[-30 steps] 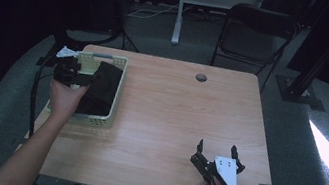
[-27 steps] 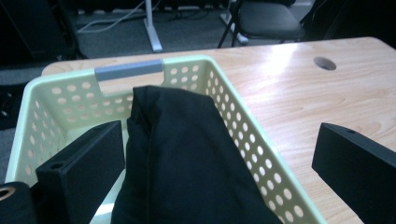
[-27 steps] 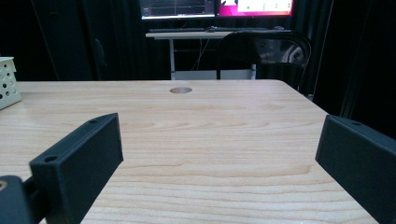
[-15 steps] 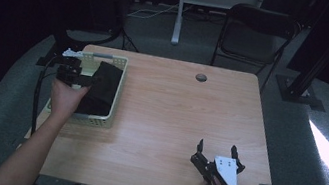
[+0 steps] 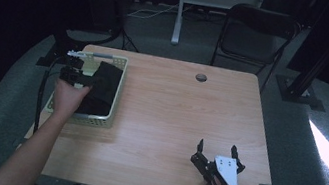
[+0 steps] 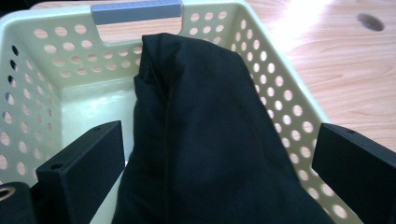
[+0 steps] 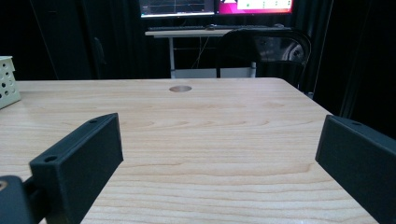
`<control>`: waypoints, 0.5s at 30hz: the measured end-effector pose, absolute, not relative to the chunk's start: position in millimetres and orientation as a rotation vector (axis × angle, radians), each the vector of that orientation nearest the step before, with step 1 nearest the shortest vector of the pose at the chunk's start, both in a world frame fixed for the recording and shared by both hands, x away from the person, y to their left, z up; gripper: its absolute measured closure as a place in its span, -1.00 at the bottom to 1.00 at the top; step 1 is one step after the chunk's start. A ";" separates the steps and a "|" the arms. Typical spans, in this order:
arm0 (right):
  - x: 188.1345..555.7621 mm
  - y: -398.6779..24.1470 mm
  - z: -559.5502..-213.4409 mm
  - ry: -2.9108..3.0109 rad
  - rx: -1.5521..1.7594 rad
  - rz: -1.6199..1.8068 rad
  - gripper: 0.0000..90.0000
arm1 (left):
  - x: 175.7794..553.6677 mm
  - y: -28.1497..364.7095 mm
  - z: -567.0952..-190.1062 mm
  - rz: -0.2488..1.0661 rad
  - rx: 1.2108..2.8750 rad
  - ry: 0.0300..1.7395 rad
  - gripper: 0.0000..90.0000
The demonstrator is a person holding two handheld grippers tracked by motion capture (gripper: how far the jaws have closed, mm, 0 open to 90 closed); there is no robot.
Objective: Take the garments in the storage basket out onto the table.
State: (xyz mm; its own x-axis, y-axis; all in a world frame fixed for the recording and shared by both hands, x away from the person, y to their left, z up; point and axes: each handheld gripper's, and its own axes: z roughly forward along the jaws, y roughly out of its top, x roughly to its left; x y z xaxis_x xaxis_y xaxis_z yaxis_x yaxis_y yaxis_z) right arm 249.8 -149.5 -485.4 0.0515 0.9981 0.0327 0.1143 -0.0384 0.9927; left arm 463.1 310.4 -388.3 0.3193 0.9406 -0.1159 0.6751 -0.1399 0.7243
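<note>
A pale green perforated basket stands at the table's left edge, with a black cloth piled inside it. My left gripper is down in the basket, held by a hand. In the left gripper view its jaws stand wide apart, open, with the black cloth heaped between them and leaning on the basket wall. My right gripper rests near the table's front right, open. In the right gripper view only bare wood lies between its jaws.
The basket has a grey handle at its far end. A round hole is set in the wooden table near the far edge. A folding chair and a desk leg stand behind it. A basket corner shows far left.
The left hand has shifted only slightly over the basket. The right gripper has not moved.
</note>
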 end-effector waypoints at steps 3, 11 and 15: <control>249.9 -149.6 -485.4 1.239 1.345 1.142 -1.00 | 467.4 309.7 -394.0 0.479 1.928 1.449 -0.93; 250.0 -149.8 -485.3 1.240 1.347 1.142 -1.00 | 476.7 318.2 -404.1 0.491 1.934 1.513 -0.93; 250.0 -149.8 -485.3 1.240 1.347 1.143 -1.00 | 481.6 318.9 -411.3 0.478 1.957 1.534 -0.93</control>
State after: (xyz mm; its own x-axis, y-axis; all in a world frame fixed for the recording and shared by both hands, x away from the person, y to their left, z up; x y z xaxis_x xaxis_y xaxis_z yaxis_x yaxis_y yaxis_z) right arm 250.0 -149.8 -485.3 0.0511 0.9981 0.0357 0.1169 -0.0415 0.9923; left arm 481.6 318.9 -411.3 0.2673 0.9601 -0.0817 0.7440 -0.1517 0.6507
